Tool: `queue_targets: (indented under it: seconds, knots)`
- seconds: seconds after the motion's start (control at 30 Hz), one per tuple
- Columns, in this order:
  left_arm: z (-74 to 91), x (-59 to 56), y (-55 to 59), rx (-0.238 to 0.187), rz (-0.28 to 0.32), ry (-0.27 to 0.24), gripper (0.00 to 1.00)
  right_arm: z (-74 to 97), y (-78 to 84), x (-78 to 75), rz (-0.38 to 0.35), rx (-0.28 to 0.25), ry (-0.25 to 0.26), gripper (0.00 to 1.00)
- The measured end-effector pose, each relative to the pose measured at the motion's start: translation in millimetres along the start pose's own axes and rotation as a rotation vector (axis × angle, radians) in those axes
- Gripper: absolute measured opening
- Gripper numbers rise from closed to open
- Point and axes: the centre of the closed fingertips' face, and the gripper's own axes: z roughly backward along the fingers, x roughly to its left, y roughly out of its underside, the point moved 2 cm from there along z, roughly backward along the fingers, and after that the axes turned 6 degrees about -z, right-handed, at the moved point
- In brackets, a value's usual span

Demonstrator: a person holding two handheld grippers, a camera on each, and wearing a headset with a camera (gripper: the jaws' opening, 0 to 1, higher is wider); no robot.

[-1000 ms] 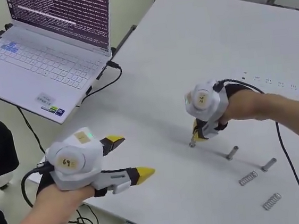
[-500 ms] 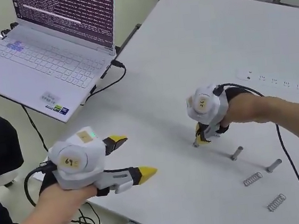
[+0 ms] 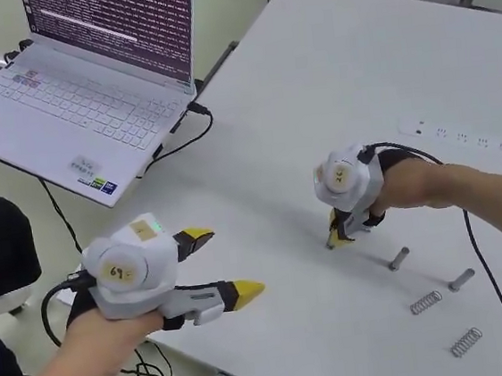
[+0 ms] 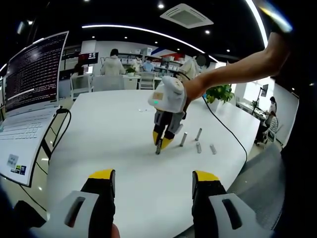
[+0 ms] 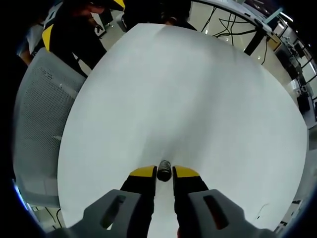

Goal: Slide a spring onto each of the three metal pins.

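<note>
Right gripper view: my right gripper (image 5: 164,174) has its yellow-tipped jaws pinched tight on a small ribbed spring (image 5: 164,170), seen end-on against the white table (image 5: 198,89). I cannot tell whether a pin sits inside the coil.

In the head view this gripper points straight down, with its tips at the tabletop. To its right stands a first pin (image 3: 399,259), and a second pin (image 3: 461,280) stands further right, apart from it. One loose spring (image 3: 426,302) lies just beside the second pin. The other loose spring (image 3: 466,341) lies nearer the table's front edge.

My left gripper (image 3: 221,265) hangs over the near-left edge, well apart from the pins. Its jaws are spread wide and carry nothing. A laptop (image 3: 71,99) sits open at the far left.
</note>
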Motion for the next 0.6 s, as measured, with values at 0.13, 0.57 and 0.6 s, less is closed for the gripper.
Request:
queue_targets:
  seconds: [0.13,0.57,0.6]
  knots:
    - [-0.6,-0.5,-1.6,-0.001,-0.002,0.002,0.58,1.5,-0.9,-0.1,-0.006,-0.005,0.0,0.12]
    - [-1.0,-1.4,-3.2,-0.001,-0.007,0.006,0.59,4.9,-0.5,5.0,-0.007,-0.008,-0.01,0.21]
    - [-1.2,-1.6,-3.5,-0.002,-0.008,0.007,0.59,6.1,-0.3,5.0,-0.007,-0.01,-0.01,0.21]
